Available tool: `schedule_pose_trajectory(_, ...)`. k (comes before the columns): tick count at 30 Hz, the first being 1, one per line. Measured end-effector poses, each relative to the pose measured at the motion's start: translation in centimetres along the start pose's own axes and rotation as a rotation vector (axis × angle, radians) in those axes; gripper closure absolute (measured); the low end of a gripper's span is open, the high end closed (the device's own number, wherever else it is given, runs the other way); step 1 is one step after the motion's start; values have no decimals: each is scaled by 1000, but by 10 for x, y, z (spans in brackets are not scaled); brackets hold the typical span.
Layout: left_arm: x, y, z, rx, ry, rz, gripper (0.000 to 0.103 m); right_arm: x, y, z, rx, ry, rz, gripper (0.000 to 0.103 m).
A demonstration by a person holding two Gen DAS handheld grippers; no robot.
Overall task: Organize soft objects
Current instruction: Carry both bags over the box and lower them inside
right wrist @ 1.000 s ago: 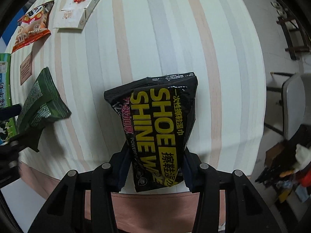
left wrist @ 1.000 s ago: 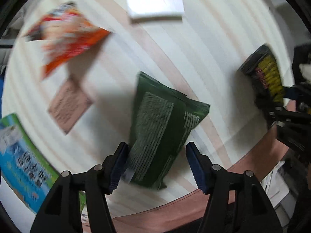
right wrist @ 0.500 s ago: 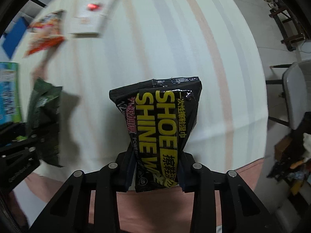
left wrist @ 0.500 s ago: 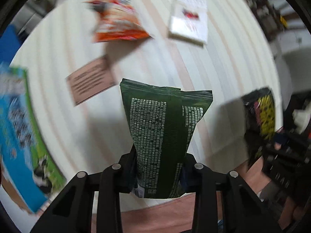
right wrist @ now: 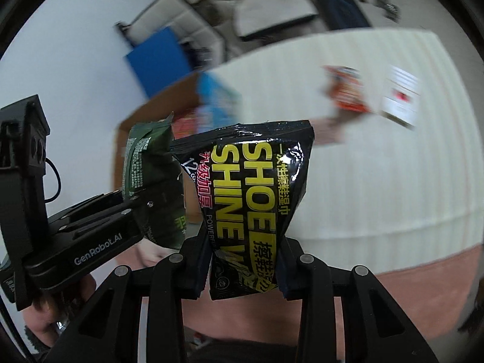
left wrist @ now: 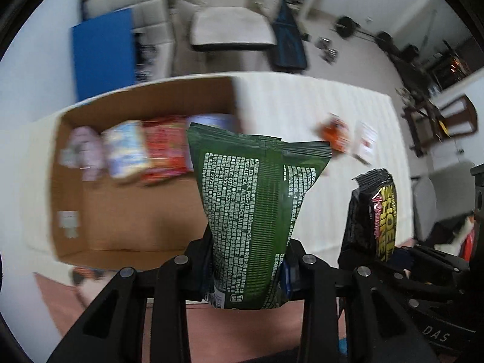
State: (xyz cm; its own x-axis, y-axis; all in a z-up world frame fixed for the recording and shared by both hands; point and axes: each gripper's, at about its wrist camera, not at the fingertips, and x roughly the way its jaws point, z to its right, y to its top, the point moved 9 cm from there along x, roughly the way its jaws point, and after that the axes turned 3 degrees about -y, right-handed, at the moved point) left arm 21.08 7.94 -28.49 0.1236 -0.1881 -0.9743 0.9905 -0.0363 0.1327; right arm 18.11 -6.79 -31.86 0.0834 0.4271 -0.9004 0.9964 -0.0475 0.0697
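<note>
My left gripper is shut on a dark green soft pack with white print, held in the air beside an open cardboard box. The box holds several soft packets along its far side. My right gripper is shut on a black "SHOE SHINE" wipes pack with yellow letters, lifted above the striped tablecloth. In the right wrist view the green pack and the left gripper sit just to the left. The black pack shows at the right of the left wrist view.
An orange snack bag and a white carton lie on the far part of the tablecloth. A blue panel, a cushioned seat and a wooden chair stand beyond the table.
Both grippers closed on their packs and lifted them off the table. The views swung up and left, bringing the cardboard box and the room behind into sight.
</note>
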Motion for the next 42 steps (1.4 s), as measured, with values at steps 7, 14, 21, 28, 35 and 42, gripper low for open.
schedule_pose_trajectory(7, -4, 7, -153, -123, 93, -46, 72, 85, 13, -129, -5, 56, -66, 65)
schedule_pose_trajectory(14, 37, 8, -235, -213, 88, -167, 72, 176, 18, -184, -1, 29, -147, 65)
schedule_pose_trajectory(21, 67, 6, -241, -207, 42, -254, 70, 231, 17, -182, 11, -12, -195, 65)
schedule_pose_trajectory(28, 78, 4, -232, -175, 51, -285, 53, 272, 13, -187, -8, 2, -265, 9)
schedule_pose_trajectory(35, 74, 2, -225, -151, 58, -267, 15, 262, 13, -175, -79, -145, -247, 5)
schedule_pose_trajectory(42, 64, -3, -224, -195, 52, -189, 6, 226, 21, -158, -134, -285, -182, 0)
